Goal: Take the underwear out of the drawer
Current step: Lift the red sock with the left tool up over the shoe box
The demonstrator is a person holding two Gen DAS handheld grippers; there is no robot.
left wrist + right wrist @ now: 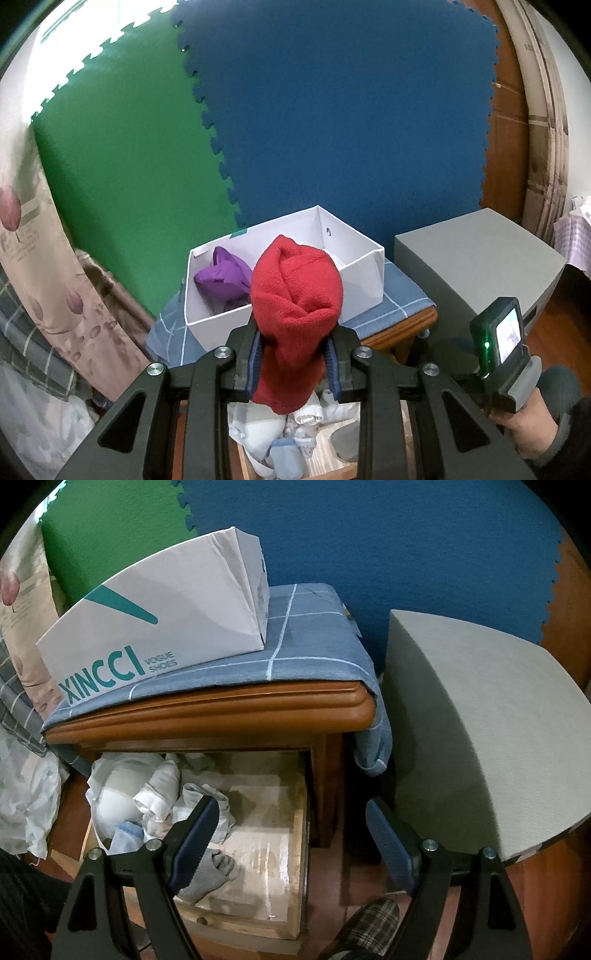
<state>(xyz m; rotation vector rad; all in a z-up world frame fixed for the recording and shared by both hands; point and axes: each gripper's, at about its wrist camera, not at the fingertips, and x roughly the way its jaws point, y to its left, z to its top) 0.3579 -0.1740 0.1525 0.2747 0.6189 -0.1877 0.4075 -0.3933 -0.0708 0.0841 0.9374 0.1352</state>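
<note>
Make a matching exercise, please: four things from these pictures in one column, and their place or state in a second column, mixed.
1. red bundle
2. purple bundle
3. right gripper
4. shoe box

A. lying inside the white box
B. open, holding nothing
C. clamped in the left gripper
D. standing on the blue checked cloth

Pairs: 1-C, 2-A, 3-B, 4-D

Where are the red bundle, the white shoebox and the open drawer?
red bundle [295, 288], left wrist view, its rounded top.
white shoebox [166, 620], right wrist view, its printed side.
open drawer [258, 830], right wrist view, bare floor.
</note>
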